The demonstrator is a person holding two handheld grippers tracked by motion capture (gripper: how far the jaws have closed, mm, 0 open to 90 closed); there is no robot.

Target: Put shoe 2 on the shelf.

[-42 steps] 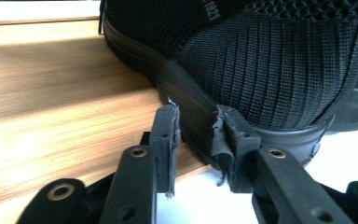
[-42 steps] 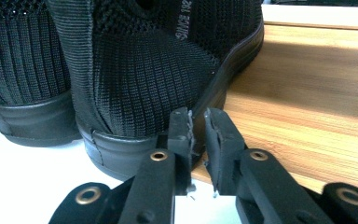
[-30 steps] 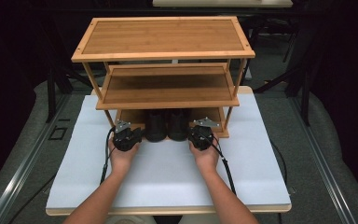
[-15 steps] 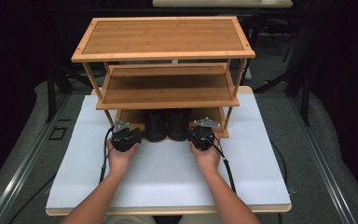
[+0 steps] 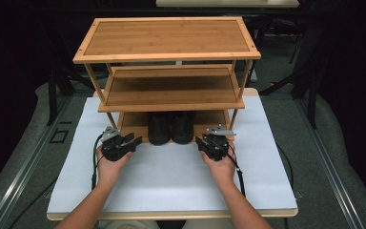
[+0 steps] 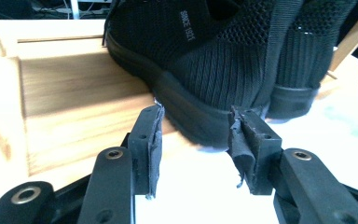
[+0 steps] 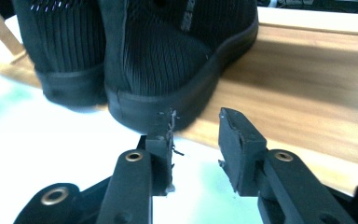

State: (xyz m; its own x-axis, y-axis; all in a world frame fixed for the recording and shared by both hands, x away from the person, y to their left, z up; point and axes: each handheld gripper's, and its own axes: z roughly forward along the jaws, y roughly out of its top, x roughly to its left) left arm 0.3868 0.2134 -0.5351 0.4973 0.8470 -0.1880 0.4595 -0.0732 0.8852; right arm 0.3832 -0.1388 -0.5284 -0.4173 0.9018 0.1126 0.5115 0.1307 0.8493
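1. Both claws, high view: I see the left gripper and right gripper held in the person's hands over the white table, just before the front edge of the bamboo rack's bottom shelf. The pair of black shoes stands mid-shelf, heels toward me, between the two grippers.
2. Left gripper view: I see the jaws spread, pinching nothing, just short of the left shoe heel sole, which overhangs the shelf's front edge.
3. Right gripper view: I see the jaws spread and empty, the right shoe heel just beyond them.
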